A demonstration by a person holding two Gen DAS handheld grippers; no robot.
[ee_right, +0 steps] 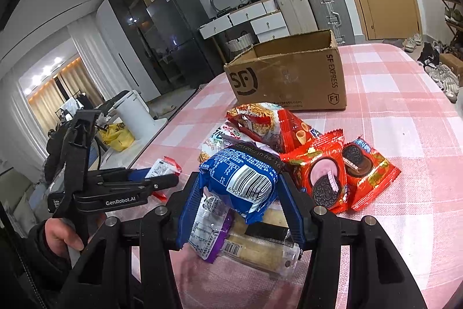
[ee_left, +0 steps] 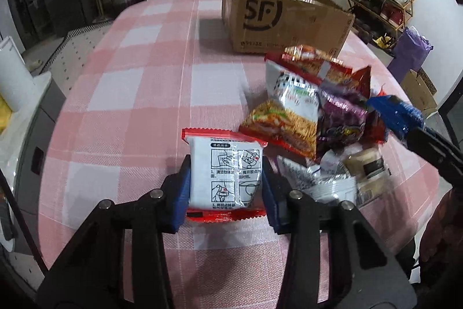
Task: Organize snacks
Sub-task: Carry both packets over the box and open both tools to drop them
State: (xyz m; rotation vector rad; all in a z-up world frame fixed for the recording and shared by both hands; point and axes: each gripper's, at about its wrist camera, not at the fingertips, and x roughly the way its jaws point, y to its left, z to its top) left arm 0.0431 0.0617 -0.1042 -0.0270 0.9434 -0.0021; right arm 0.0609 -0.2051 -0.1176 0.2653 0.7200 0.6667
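Note:
My left gripper (ee_left: 226,184) is shut on a white packet with red sealed ends (ee_left: 224,174), its blue pads pressing both sides just above the pink checked tablecloth (ee_left: 139,94). In the right wrist view that packet (ee_right: 163,167) shows small at the tip of the left gripper (ee_right: 157,178). My right gripper (ee_right: 240,193) is shut on a blue packet with a barcode (ee_right: 246,181), held over the pile. In the left wrist view the blue packet (ee_left: 396,113) hangs at the far right. A heap of snack packets (ee_left: 306,112) lies between the two grippers. An open cardboard box (ee_left: 277,19) stands behind the heap.
Red cookie packets (ee_right: 341,173) lie right of my right gripper. A clear-wrapped roll (ee_right: 260,251) and a purple packet (ee_right: 214,236) lie under it. A hand (ee_right: 62,233) grips the left tool. A shoe rack (ee_left: 382,2), suitcases (ee_right: 327,7) and a fridge (ee_right: 173,34) ring the table.

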